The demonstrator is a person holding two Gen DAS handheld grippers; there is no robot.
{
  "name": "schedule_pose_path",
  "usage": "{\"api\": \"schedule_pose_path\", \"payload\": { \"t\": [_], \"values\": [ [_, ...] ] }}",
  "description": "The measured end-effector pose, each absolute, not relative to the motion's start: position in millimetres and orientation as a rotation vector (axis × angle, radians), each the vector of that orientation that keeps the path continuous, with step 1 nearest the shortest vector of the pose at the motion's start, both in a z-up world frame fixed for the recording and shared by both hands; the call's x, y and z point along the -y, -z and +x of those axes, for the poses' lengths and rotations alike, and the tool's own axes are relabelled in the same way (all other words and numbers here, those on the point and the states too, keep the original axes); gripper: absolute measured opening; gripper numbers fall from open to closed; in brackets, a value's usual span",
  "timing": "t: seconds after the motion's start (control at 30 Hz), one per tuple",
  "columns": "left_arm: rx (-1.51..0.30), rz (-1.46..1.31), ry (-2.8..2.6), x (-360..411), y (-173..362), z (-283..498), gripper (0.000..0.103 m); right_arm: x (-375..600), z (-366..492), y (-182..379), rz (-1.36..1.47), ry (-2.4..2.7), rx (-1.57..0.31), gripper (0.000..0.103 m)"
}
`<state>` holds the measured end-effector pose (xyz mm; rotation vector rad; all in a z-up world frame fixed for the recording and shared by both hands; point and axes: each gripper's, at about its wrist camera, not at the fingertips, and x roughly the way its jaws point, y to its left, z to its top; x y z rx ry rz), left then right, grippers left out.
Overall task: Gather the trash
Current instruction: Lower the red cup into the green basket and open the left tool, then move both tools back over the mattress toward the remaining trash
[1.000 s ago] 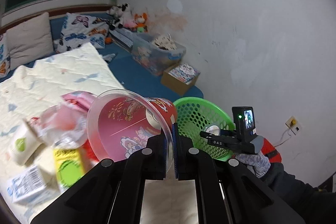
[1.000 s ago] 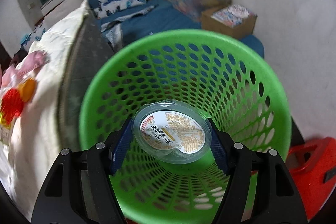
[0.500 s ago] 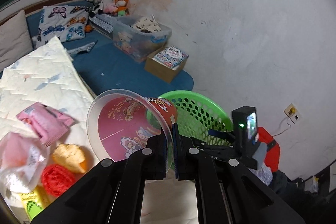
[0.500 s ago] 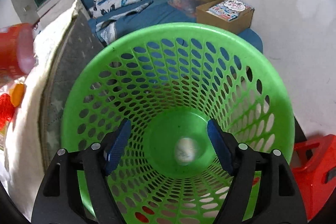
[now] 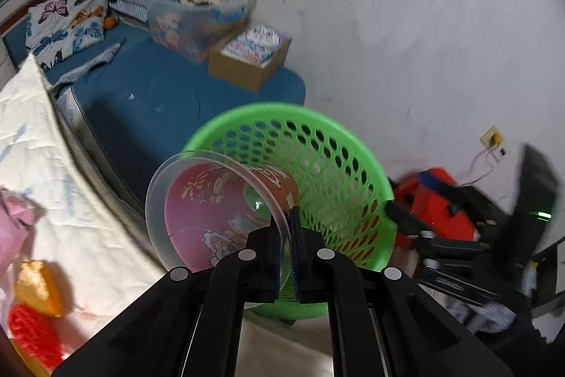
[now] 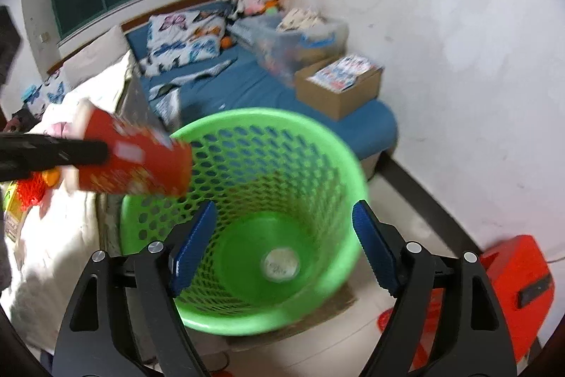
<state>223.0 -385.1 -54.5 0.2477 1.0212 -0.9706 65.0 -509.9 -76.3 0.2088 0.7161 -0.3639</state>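
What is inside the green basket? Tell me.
One round clear lidded tub lies on the bottom of the green basket. The gripper fingers hide part of the wall; nothing else shows inside.

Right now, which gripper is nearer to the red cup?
Left. The left gripper is clamped on the rim of the red cup. The right gripper hangs open above the green basket, apart from the cup.

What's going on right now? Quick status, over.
Left tongs pinching red cup at green basket rim. Right tongs open, empty. Lid in basket. Nothing blocking.
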Motion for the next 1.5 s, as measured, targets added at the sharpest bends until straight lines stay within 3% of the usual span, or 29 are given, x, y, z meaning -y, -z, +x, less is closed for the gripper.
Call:
{"api": "schedule_pose_path", "payload": {
  "t": [0.33, 0.8, 1.17, 1.4, 1.5],
  "values": [
    [-1.17, 0.366, 0.973, 455.3, 103.8, 215.7, 0.005, 530.0, 28.5, 84.7, 0.285, 0.419, -0.697, 0.079],
    [-1.272, 0.377, 0.937, 476.5, 140.3, 216.3, 0.01, 533.5, 11.2, 90.8, 0.321, 0.43, -0.701, 0.079],
    [-1.209, 0.325, 0.917, 442.9, 109.8, 216.6, 0.01, 517.3, 16.0, 85.0, 0.305, 0.387, -0.703, 0.079],
    [-1.095, 0.286, 0.893, 401.5, 68.6, 200.5, 0.018, 488.1, 17.9, 72.1, 0.277, 0.327, -0.685, 0.079],
    [-1.054, 0.26, 0.858, 376.2, 53.0, 193.7, 0.029, 474.2, 18.8, 68.7, 0.27, 0.297, -0.682, 0.08]
  ]
}}
